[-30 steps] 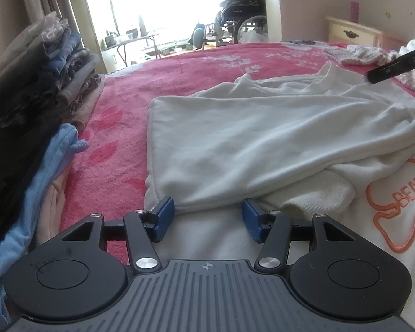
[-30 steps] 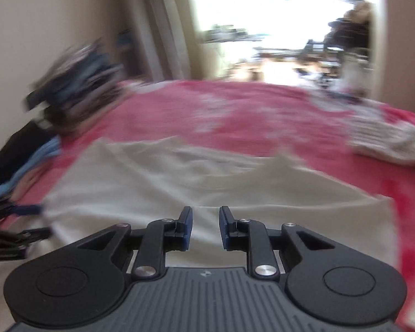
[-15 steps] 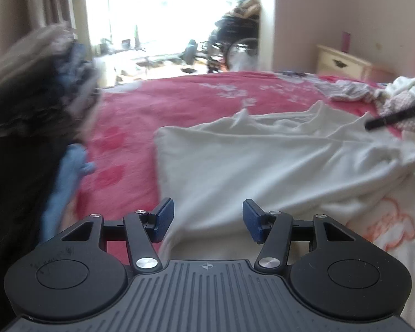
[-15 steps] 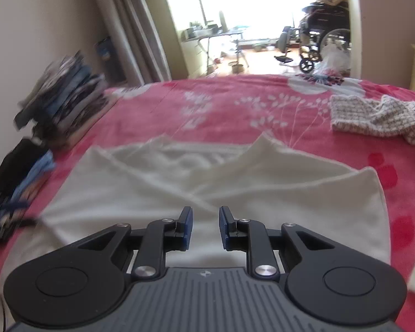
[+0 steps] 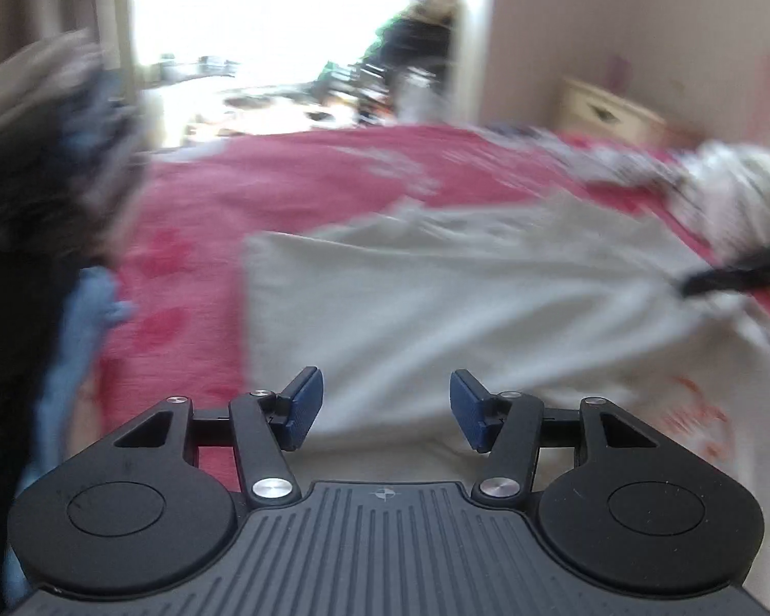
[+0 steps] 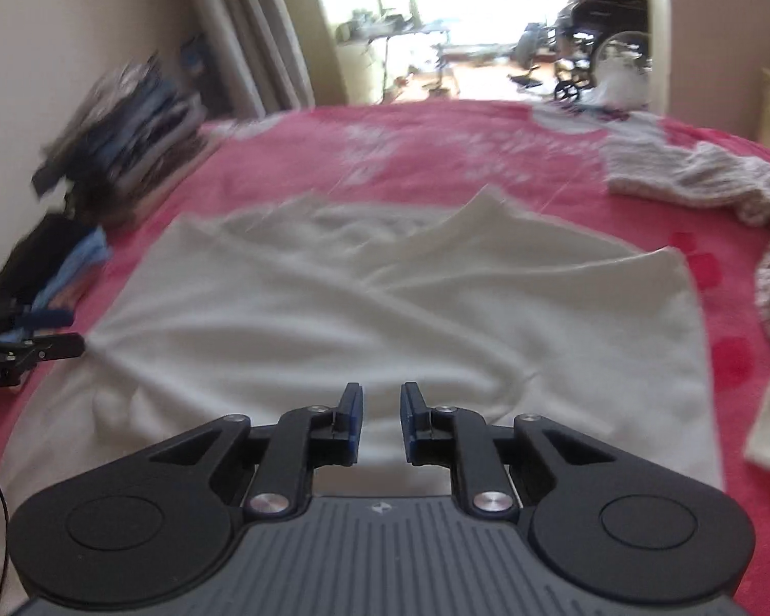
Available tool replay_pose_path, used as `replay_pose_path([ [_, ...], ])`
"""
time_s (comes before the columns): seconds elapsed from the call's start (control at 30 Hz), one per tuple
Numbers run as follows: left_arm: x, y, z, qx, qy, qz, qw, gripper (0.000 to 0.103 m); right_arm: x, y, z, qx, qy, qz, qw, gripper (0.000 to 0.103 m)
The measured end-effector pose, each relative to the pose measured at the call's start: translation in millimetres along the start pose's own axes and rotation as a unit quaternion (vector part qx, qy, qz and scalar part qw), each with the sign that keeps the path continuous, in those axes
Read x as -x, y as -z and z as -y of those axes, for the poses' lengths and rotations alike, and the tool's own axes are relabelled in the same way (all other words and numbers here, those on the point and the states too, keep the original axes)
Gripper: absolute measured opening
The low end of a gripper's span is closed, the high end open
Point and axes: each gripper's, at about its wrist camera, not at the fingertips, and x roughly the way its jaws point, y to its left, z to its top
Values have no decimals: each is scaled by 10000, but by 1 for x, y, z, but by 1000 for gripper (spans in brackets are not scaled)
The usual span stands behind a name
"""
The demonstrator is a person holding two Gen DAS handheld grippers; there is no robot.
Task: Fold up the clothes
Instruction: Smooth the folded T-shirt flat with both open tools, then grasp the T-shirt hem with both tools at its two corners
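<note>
A white sweatshirt (image 5: 436, 297) lies spread on the red bedspread (image 5: 282, 195), its folded-over back up and an orange print (image 5: 698, 416) showing at the right. My left gripper (image 5: 385, 395) hangs open over the sweatshirt's near left edge with nothing between its blue pads. In the right wrist view the sweatshirt (image 6: 333, 318) fills the middle. My right gripper (image 6: 381, 405) hovers above it, its jaws closing to a narrow gap with no cloth between them. The right gripper's dark tip (image 5: 734, 274) shows at the garment's right edge, and the left gripper (image 6: 36, 346) sits at the far left.
A tall stack of folded clothes (image 6: 128, 128) stands at the bed's left side by the wall. A knitted garment (image 6: 693, 179) and other loose clothes lie at the right. Beyond the bed are a pale nightstand (image 5: 611, 108) and a wheelchair (image 6: 605, 51) in the bright doorway.
The left gripper has risen and tipped, so the sweatshirt sits lower in its view. The right gripper slid across the sweatshirt and its jaws have narrowed a little.
</note>
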Motion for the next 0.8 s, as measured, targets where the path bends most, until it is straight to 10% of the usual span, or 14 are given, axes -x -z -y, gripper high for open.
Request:
replay_pose_path([
  [0.13, -31, 16, 38, -858, -315, -722, 9932, 56, -15, 15, 17, -328, 475, -271, 9980, 16],
  [0.53, -19, 3, 61, -921, -1056, -1148, 9835, 58, 37, 37, 60, -2095, 595, -160, 9759, 28],
  [0.8, -2, 7, 78, -1179, -1160, -1202, 9789, 58, 80, 54, 40, -1692, 600, -194, 9836, 28],
])
